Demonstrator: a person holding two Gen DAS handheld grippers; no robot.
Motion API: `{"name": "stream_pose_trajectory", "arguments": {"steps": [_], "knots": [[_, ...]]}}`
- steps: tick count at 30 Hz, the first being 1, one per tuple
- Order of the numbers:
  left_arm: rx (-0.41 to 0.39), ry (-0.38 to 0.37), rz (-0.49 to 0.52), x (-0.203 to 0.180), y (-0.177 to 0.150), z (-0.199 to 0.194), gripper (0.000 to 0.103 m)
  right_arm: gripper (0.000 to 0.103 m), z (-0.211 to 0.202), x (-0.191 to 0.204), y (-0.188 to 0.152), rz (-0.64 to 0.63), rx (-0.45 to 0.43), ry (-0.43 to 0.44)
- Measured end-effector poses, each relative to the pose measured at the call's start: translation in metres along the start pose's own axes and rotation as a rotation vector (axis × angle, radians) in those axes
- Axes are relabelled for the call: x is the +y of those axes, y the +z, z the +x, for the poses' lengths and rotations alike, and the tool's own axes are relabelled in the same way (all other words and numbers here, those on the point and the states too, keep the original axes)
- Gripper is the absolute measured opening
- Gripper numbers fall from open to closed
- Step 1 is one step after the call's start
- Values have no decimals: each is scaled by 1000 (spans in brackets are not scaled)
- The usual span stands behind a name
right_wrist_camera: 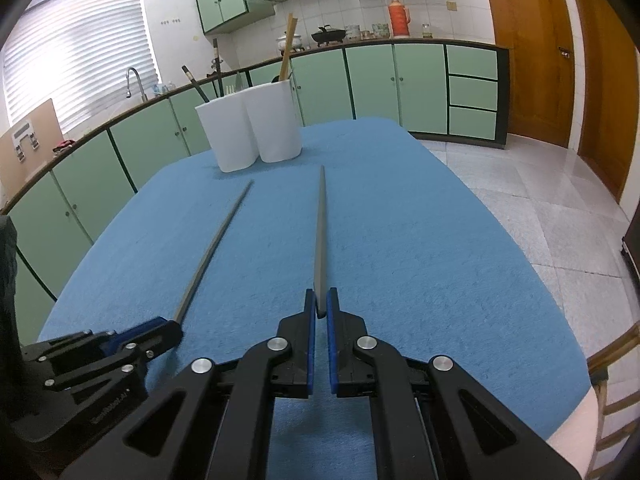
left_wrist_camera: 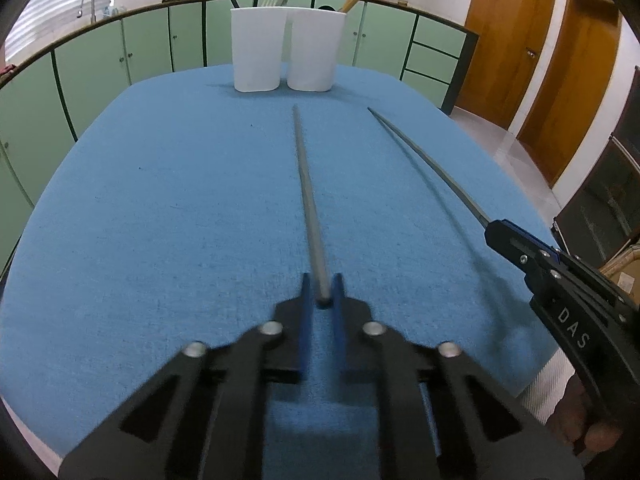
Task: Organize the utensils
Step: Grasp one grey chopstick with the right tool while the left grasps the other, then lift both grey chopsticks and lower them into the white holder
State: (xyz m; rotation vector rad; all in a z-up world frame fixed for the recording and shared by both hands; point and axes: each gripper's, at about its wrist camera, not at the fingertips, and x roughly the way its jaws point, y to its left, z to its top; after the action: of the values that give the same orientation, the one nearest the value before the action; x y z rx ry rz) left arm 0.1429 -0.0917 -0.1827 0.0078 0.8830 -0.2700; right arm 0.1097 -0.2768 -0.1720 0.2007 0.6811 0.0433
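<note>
In the left wrist view, the left tool (left_wrist_camera: 323, 292) was clamped on the near end of a slim grey chopstick (left_wrist_camera: 306, 184), its blue pads pressed against the blunt butt. The stick tapered away over the blue, nubbly cloth of the table (left_wrist_camera: 168, 216) toward two tall white holders (left_wrist_camera: 289, 50) standing side by side, touching, with dark and bamboo sticks poking from them. To the right, the right tool (left_wrist_camera: 494, 232), black with a blue edge, held a second chopstick (left_wrist_camera: 424, 160), thin and dark, well apart from the first.

In the right wrist view, the right tool (right_wrist_camera: 320, 308) gripped the flat butt of its chopstick (right_wrist_camera: 321, 232) between narrow blue pads. At lower left, the left tool (right_wrist_camera: 168, 330) held the other stick (right_wrist_camera: 216, 248), which slanted toward the smooth white holders (right_wrist_camera: 252, 132) at the table's (right_wrist_camera: 420, 240) far end.
</note>
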Motion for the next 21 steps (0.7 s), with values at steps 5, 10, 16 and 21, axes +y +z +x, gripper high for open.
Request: {"name": "stream_pose_trajectory", "arguments": {"steps": [5,10,16,21], "knots": [[-13,3,-2,1,2,-2,7,5,-3,-3,3,-3,-10,-4],[-79,29,10,5,11,-21,7,5,-14,-4,12,-34,-46,-21],[-187,62,32,8,30,-56,6,5,-38,-1,38,-75,-103,-14],[-263,61,37,14,56,-86,6,5,-58,2,67,-98,-153,10]]}}
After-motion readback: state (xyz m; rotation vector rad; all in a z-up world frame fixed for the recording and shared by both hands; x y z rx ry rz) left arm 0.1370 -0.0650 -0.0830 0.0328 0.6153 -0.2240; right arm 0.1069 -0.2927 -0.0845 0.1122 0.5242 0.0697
